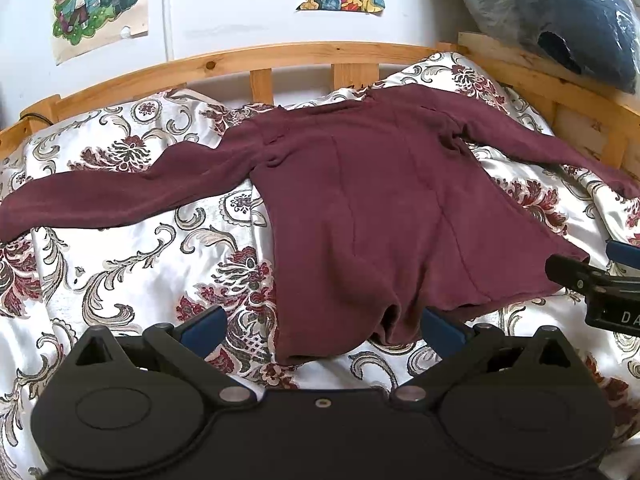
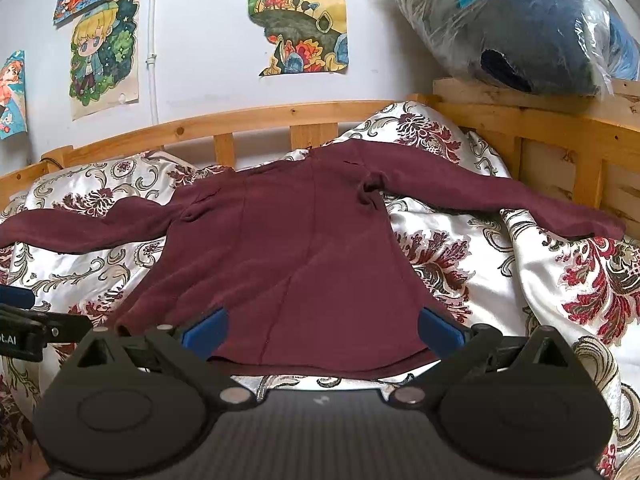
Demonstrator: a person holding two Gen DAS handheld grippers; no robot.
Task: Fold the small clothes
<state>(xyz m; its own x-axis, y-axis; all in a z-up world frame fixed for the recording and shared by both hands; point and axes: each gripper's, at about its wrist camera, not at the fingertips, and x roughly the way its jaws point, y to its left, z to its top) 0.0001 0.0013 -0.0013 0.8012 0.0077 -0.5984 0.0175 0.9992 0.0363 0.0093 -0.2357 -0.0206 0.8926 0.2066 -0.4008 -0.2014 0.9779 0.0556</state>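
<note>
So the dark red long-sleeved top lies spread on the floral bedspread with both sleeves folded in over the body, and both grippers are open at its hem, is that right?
Not quite: the sleeves of the dark red long-sleeved top are stretched out sideways, not folded in, as the right wrist view shows. The rest holds: it lies on the floral bedspread, and the left gripper and right gripper are open at its hem.

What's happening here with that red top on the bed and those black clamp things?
A person is holding two handheld grippers and getting ready to fold a maroon long-sleeved top. It lies spread out on a floral bedspread, sleeves stretched to either side. The left gripper and the right gripper are both open at the top's near hem. Neither has closed on the cloth, and no fold has been made yet.
</note>
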